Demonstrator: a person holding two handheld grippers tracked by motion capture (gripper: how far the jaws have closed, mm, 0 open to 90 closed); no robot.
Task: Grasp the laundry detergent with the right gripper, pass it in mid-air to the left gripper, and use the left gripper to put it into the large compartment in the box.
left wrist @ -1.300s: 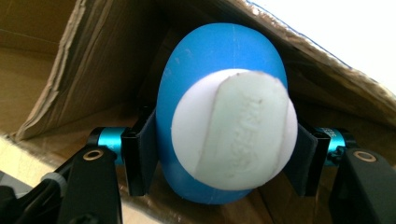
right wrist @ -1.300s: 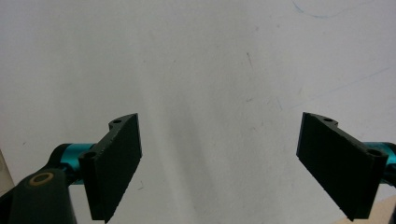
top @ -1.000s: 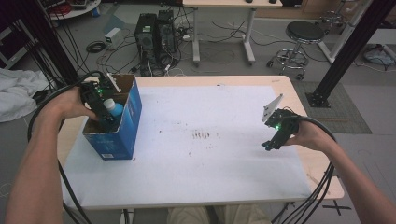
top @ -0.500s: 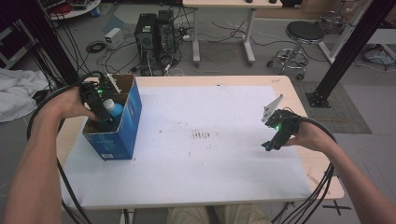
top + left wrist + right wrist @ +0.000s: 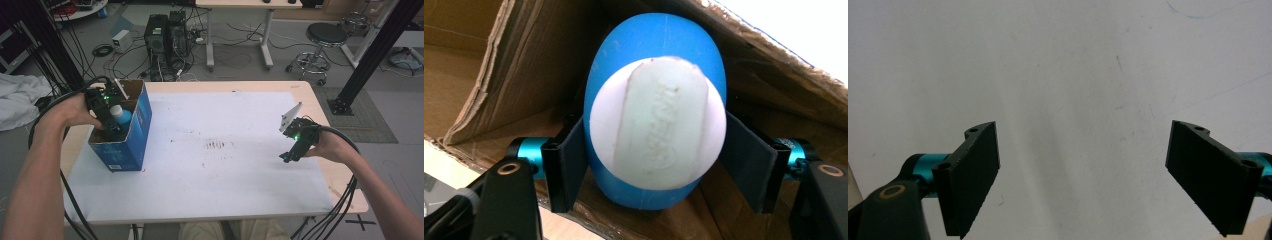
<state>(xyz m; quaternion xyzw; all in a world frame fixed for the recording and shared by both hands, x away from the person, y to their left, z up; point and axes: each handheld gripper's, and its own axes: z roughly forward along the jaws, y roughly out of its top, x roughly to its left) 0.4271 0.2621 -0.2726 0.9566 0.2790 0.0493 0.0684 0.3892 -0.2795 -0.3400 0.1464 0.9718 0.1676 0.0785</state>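
The blue plastic bottle with a white cap (image 5: 655, 110) is seen inside the blue cardboard box (image 5: 134, 135) at 9 o'clock on the table. The left gripper's (image 5: 106, 111) jaws have just been opening; the bottle sits between them, apparently released. The right gripper (image 5: 1100, 175) is held open and empty over the white tabletop (image 5: 225, 175) at 3 o'clock. Placement is judged essentially complete.

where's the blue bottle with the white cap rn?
The blue plastic bottle with the white cap stands inside the open blue cardboard box at the table's left in the high view, between the jaws of the left gripper.
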